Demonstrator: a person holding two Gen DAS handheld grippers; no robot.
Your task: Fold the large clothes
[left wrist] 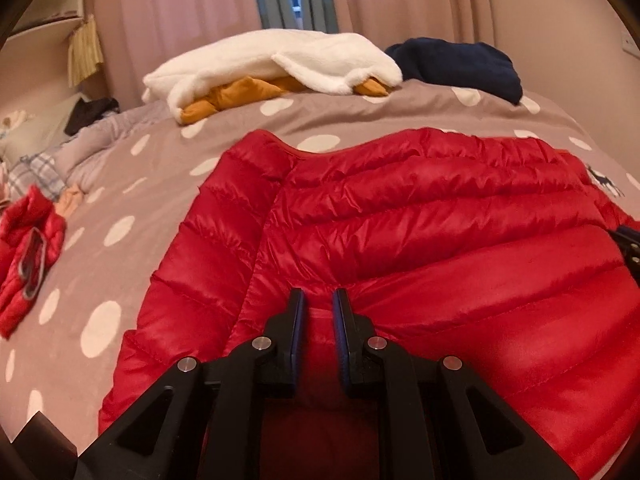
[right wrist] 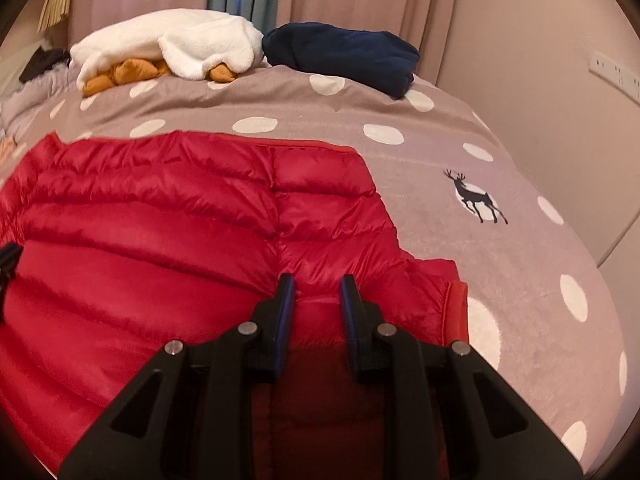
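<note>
A red quilted down jacket (left wrist: 420, 220) lies spread on the bed and also fills the left of the right wrist view (right wrist: 160, 220). My left gripper (left wrist: 319, 300) is shut on a fold of the jacket's near edge, with red fabric bunched between its fingers. My right gripper (right wrist: 317, 286) is shut on the jacket's near edge by its right side, fabric pinched between the fingers. The right gripper's edge shows at the far right of the left wrist view (left wrist: 632, 248).
The bed has a grey-pink cover with white dots (right wrist: 500, 280) and a deer print (right wrist: 476, 196). At the back lie a white fleece (left wrist: 272, 68) over an orange garment (left wrist: 236, 98) and a navy garment (right wrist: 344, 56). Another red jacket (left wrist: 28, 256) lies at the left.
</note>
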